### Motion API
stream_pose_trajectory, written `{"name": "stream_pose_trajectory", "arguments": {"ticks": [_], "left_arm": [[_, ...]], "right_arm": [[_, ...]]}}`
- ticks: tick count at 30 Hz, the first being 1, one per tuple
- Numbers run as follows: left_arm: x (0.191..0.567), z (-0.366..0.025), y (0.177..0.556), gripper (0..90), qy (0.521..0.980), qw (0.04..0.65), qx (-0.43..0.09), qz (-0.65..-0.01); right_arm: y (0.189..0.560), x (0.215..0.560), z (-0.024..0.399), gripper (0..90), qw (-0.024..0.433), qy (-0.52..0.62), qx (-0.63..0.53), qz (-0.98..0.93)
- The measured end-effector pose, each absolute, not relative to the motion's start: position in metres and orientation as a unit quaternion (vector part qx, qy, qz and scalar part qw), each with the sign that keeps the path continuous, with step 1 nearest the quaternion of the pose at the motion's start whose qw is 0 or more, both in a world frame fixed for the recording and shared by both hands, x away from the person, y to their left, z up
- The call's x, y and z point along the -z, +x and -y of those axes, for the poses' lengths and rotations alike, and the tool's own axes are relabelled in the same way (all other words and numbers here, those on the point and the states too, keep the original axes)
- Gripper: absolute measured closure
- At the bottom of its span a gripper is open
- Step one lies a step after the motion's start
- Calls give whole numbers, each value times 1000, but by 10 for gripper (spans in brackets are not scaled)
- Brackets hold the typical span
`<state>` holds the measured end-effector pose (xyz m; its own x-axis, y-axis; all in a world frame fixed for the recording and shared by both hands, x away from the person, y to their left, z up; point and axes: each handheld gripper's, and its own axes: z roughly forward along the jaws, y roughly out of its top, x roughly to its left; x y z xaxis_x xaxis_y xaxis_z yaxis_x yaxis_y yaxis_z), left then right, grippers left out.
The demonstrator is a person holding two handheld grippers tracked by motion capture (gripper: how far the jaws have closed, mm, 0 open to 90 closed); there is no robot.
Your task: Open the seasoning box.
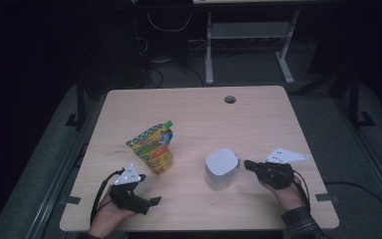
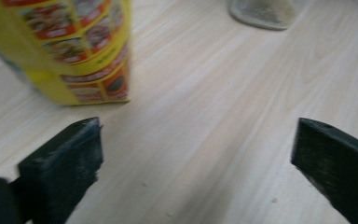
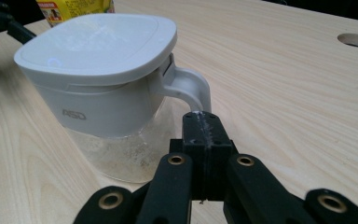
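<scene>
White lidded jug [image 3: 98, 88] with a clear lower body stands upright on the pale wooden tabletop [image 1: 199, 114], right of the middle in the high view [image 1: 221, 168], its curved handle [image 3: 191, 88] turned toward the right gripper [image 3: 204, 122]. That gripper's jaws are clenched together, pad against pad, with their tips right at the lower end of the handle; whether they pinch it or merely touch it cannot be told. In the high view the right gripper [image 1: 248, 164] lies level just beside the jug, held by the person's right hand [image 1: 288, 194].

Left of the jug, apart from it, a yellow and green snack pouch [image 1: 153, 145] stands leaning on the tabletop. The left gripper [image 1: 154, 200] rests near the tabletop's front edge, in front of the pouch. In the left gripper view its jaws are released and wide apart with bare wood between them, the pouch [image 2: 74, 51] standing beyond the left jaw and the jug's base [image 2: 261, 11] farther off.

A round cable hole [image 1: 230, 99] sits near the tabletop's far edge.
</scene>
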<state>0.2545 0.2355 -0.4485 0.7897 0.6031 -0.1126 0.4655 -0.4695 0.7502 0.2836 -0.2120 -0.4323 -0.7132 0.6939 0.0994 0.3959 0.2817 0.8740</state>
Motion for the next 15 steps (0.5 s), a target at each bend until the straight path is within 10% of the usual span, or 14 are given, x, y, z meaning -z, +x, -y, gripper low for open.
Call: {"name": "stream_pose_trajectory", "arguments": {"ticks": [15], "left_arm": [[445, -214, 251, 48, 861, 421, -72, -276]], "right_arm": [[288, 420, 213, 896, 157, 335, -511, -776]]}}
